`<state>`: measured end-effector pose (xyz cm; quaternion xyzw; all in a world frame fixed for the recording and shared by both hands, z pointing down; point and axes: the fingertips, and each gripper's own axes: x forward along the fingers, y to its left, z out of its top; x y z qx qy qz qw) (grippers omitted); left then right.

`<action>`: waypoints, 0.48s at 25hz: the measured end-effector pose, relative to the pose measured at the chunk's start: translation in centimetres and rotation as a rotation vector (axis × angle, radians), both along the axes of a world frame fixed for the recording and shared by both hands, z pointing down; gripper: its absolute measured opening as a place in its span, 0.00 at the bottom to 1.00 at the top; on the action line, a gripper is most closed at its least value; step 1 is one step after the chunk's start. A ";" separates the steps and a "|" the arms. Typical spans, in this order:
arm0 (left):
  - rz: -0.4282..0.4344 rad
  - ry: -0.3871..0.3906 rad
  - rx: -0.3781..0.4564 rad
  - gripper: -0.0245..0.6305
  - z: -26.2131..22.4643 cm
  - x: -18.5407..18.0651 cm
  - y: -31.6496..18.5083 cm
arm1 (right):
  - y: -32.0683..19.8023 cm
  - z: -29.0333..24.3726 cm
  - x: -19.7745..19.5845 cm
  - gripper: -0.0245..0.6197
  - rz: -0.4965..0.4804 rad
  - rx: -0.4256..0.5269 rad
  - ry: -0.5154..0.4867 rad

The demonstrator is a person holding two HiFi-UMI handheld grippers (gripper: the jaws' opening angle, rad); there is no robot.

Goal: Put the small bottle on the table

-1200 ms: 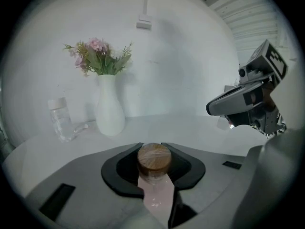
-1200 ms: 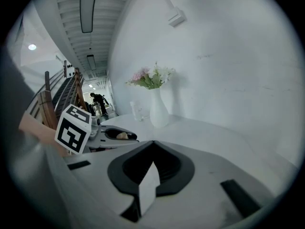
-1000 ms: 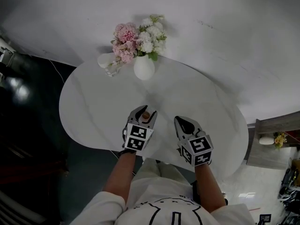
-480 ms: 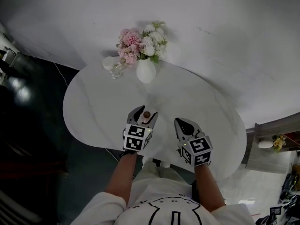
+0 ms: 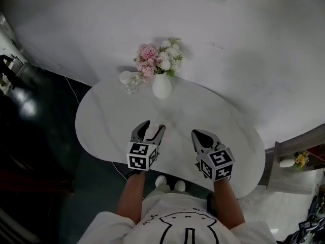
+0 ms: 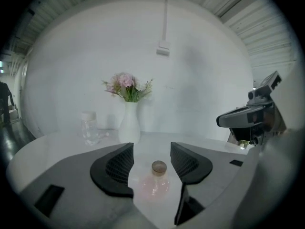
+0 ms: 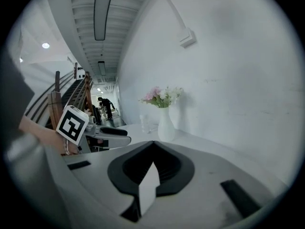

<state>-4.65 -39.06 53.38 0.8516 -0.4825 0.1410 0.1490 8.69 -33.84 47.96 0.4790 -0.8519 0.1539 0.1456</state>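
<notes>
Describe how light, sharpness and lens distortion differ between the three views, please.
Head view: dim overall, the floor nearly black with a bright glare patch, the table evenly lit. Left gripper view: round fisheye image with black corners; the small bottle looks soft, the vase sharper. Right gripper view: strong fisheye distortion that bends the ceiling lamp.

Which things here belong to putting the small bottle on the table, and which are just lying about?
In the job: small bottle, standing on the table; left gripper, jaws just opened, bottle between them, ungripped; right gripper, shut, empty.
Lying about: white vase of flowers; clear jar.
</notes>
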 end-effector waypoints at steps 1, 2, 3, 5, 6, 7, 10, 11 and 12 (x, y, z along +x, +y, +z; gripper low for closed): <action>-0.004 0.003 0.012 0.42 -0.6 -0.3 0.1 | 0.0 -0.5 -0.1 0.03 0.000 0.012 0.000; -0.007 0.001 0.025 0.42 -1.1 -0.5 0.2 | 0.1 -1.1 -0.2 0.03 -0.002 0.023 0.004; -0.008 -0.004 0.039 0.42 -1.7 -0.8 0.4 | 0.2 -1.5 -0.3 0.03 -0.006 0.034 0.013; -0.012 -0.017 0.069 0.42 -2.9 -1.5 0.7 | 0.3 -2.5 -0.5 0.03 -0.011 0.055 0.031; -0.016 -0.021 0.085 0.42 -3.6 -1.9 0.8 | 0.4 -3.0 -0.5 0.03 -0.010 0.066 0.030; -0.022 -0.023 0.103 0.42 -4.3 -2.3 0.9 | 0.3 -3.6 -0.6 0.03 -0.008 0.078 0.022; -0.043 -0.011 0.155 0.42 -6.7 -3.7 0.8 | 0.2 -5.5 -1.0 0.03 -0.011 0.114 0.018; -0.050 -0.006 0.169 0.42 -7.4 -4.2 0.6 | 0.2 -6.0 -1.1 0.03 -0.016 0.127 0.035; -0.058 -0.002 0.183 0.42 -8.2 -4.7 0.6 | 0.1 -6.5 -1.2 0.03 -0.020 0.141 0.056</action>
